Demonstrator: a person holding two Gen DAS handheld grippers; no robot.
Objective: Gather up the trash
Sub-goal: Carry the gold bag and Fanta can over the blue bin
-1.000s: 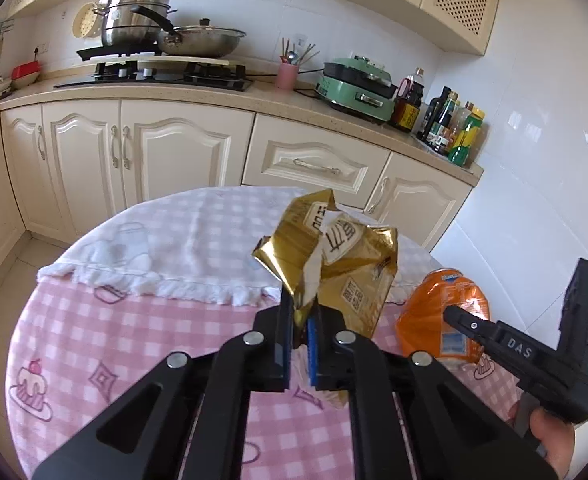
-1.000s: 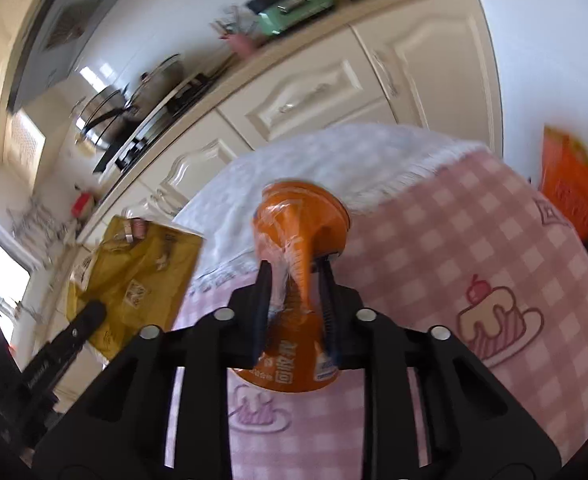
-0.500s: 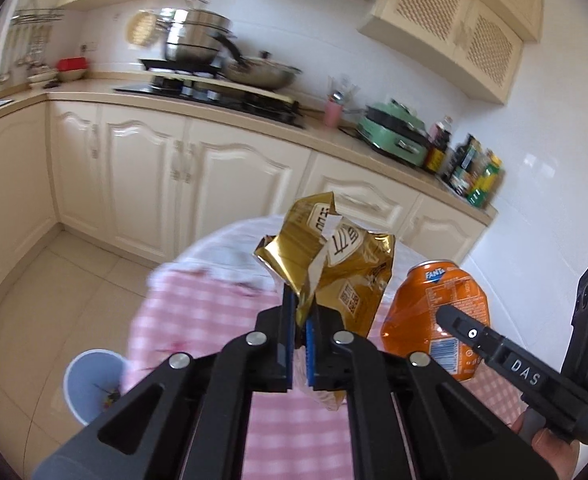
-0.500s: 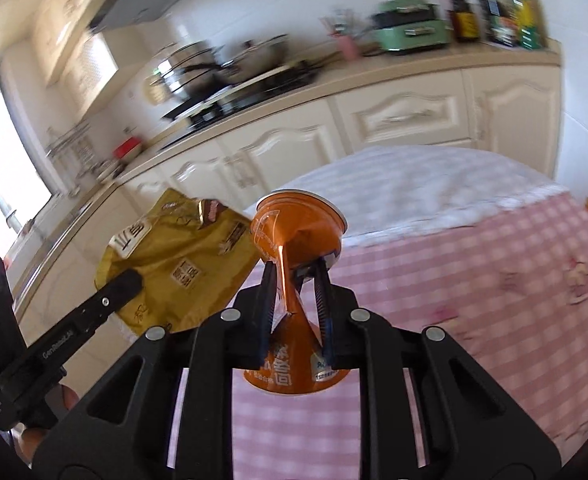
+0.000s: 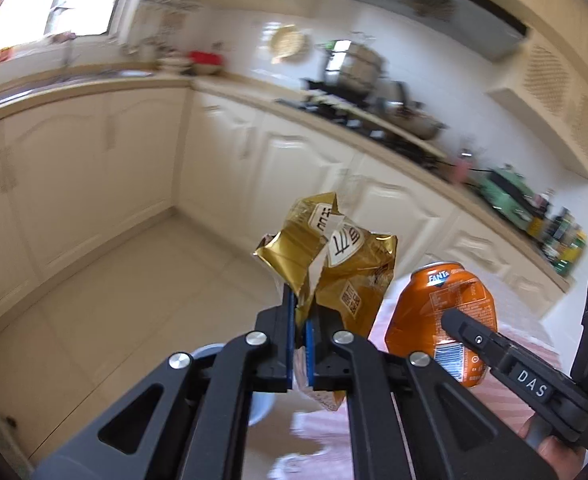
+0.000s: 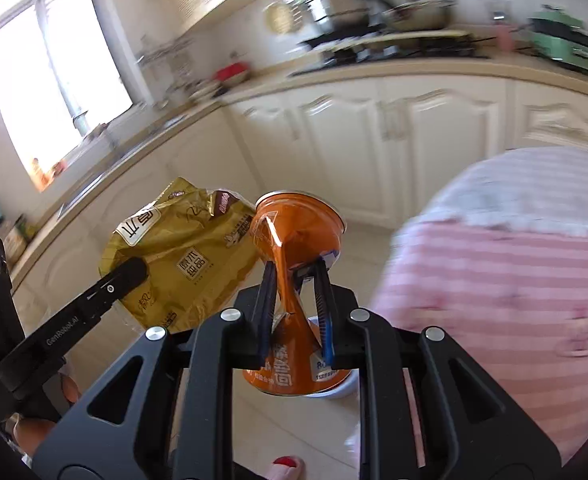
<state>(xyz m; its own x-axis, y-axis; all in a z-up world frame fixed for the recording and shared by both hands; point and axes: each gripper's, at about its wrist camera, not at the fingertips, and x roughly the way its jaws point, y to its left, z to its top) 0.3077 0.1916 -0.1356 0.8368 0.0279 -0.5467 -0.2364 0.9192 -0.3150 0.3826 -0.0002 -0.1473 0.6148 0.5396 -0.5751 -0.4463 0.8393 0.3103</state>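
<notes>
At the centre of the frame the left gripper (image 5: 302, 320) pinches a crumpled gold snack bag (image 5: 334, 264) between its fingers (image 5: 289, 320). To its right, the right gripper (image 5: 470, 328) carries an orange Fanta can (image 5: 434, 304). Blurred cream cabinets (image 5: 93, 168) and the floor (image 5: 133, 288) fill the left.

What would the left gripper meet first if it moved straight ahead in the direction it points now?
Apart from the gold wrapper that the left gripper holds, probably the tiled floor, then the cream cabinets. Nothing nearer shows, though blur leaves depth unclear.
</notes>
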